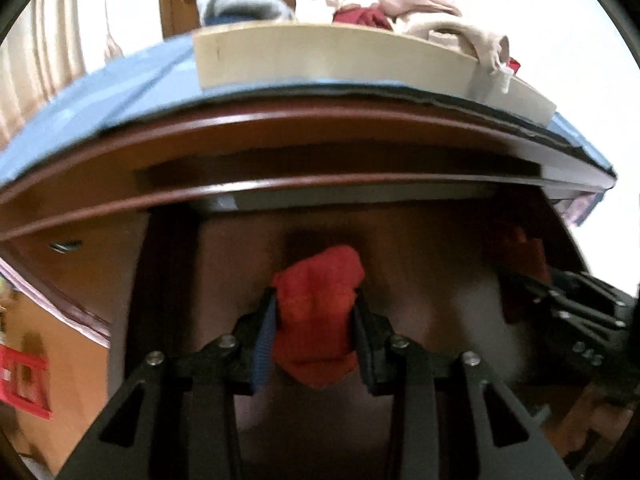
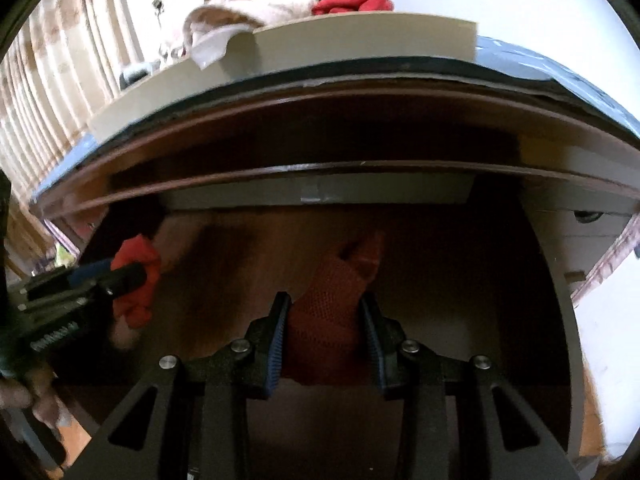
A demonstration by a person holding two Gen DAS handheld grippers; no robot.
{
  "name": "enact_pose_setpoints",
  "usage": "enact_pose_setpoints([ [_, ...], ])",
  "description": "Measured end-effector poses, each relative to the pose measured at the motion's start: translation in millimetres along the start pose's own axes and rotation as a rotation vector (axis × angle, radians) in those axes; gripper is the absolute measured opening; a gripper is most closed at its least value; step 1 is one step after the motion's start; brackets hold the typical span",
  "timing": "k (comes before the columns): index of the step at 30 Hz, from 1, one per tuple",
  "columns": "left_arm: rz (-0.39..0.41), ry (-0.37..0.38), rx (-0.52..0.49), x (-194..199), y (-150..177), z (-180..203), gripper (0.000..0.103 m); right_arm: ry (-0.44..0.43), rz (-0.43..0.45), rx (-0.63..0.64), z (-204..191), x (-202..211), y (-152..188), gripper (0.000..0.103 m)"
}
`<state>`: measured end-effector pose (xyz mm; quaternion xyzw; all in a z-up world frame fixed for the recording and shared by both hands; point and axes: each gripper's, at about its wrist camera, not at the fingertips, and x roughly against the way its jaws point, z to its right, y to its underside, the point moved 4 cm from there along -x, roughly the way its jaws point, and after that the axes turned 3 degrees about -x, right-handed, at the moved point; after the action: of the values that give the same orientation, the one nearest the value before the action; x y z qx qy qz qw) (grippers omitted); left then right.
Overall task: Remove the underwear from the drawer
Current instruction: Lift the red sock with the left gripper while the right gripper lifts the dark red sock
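My left gripper (image 1: 316,300) is shut on a bright red piece of underwear (image 1: 318,320) inside the open brown wooden drawer (image 1: 240,264). My right gripper (image 2: 325,304) is shut on a darker red mesh piece of underwear (image 2: 328,312) in the same drawer (image 2: 440,272). The right gripper shows at the right edge of the left wrist view (image 1: 568,300). The left gripper with its red cloth shows at the left of the right wrist view (image 2: 132,276).
The brown tabletop edge (image 1: 304,148) overhangs the drawer. On top sits a beige tray (image 1: 328,56) piled with pink, cream and red garments (image 1: 384,4); it also shows in the right wrist view (image 2: 360,40). A curtain (image 2: 52,80) hangs on the left.
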<state>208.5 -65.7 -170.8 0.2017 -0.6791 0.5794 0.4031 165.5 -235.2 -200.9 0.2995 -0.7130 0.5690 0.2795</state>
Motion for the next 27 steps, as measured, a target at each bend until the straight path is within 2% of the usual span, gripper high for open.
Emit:
enact_pose_setpoints([
  [4, 0.012, -0.088, 0.006, 11, -12, -17, 0.034, 0.017, 0.035, -0.006, 0, 3, 1, 0.037],
  [7, 0.013, -0.117, 0.020, 17, -9, -16, 0.034, 0.023, 0.049, 0.002, -2, 6, 1, 0.037],
  [17, 0.025, -0.143, 0.019, 8, -4, -27, 0.034, 0.014, 0.044, -0.005, 0, 8, 1, 0.037],
  [25, 0.049, -0.138, 0.018, 13, -3, -32, 0.034, 0.017, 0.053, -0.009, -2, 15, 1, 0.037],
  [27, 0.053, -0.115, 0.033, 17, 0, -30, 0.034, 0.017, 0.075, -0.003, -3, 24, -1, 0.037],
])
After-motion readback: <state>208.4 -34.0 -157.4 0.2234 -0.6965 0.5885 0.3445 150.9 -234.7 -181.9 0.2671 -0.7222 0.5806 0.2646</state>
